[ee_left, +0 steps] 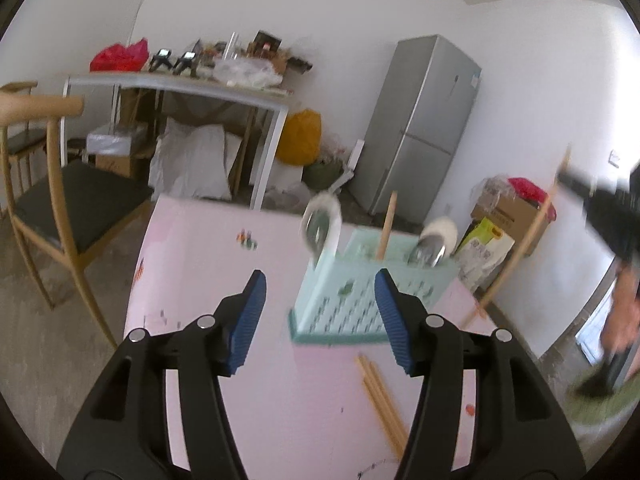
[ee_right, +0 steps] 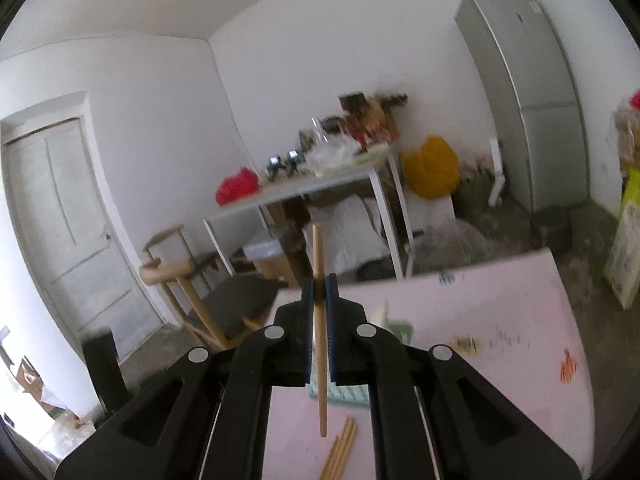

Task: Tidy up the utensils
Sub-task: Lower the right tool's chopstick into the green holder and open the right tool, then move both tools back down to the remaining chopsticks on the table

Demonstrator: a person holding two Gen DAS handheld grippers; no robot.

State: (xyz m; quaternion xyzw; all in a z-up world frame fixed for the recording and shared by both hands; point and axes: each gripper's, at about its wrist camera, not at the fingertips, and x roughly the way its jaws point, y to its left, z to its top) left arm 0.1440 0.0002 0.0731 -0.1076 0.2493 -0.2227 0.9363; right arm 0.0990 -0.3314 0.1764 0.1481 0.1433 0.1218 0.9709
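A mint green utensil basket [ee_left: 352, 300] stands on the pink table [ee_left: 192, 264]. It holds two spoons [ee_left: 320, 224] and one upright wooden chopstick [ee_left: 387, 224]. My left gripper [ee_left: 320, 312] is open and empty, just in front of the basket. Loose chopsticks [ee_left: 380, 396] lie on the table near its right finger. My right gripper [ee_right: 319, 292] is shut on one wooden chopstick [ee_right: 319, 336], held nearly upright above the table. That chopstick [ee_left: 520, 248] and the gripper also show at the right of the left wrist view. More chopsticks [ee_right: 340, 452] lie below it, beside the basket [ee_right: 344, 394].
A wooden chair [ee_left: 52, 184] stands left of the table. Behind are a cluttered white desk [ee_left: 180, 84], a grey fridge [ee_left: 424, 124], a yellow bag [ee_left: 300, 136] and cardboard boxes [ee_left: 504, 216]. A white door [ee_right: 60, 232] is at the left in the right wrist view.
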